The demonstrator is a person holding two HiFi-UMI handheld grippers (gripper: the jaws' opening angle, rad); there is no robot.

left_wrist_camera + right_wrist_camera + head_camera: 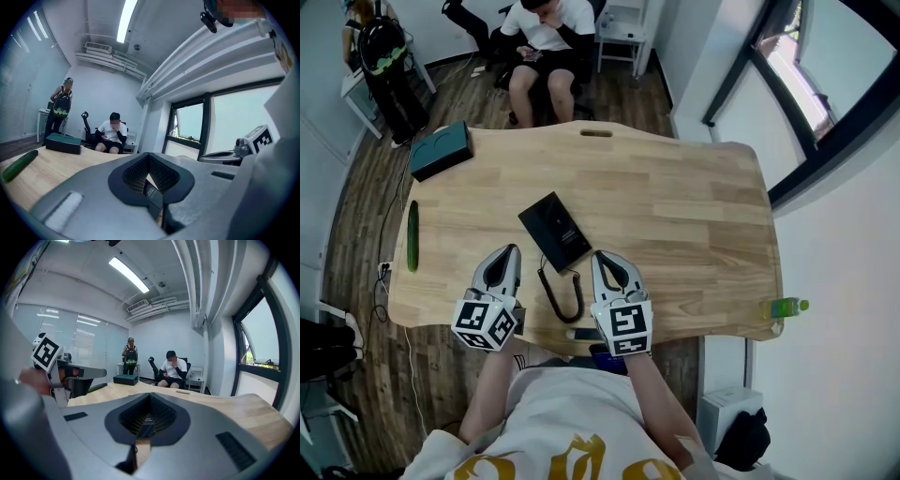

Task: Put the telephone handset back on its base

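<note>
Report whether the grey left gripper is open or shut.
Shut and empty: in its own view the grey left gripper shows both jaws meeting.

We see a wooden worktop with a cucumber lying near its left edge and a dark green box at its far left corner. A green bottle lies by the near right corner. Beyond the far edge a seated person faces us, and a standing person wears a backpack.

Black telephone flat on table
</note>
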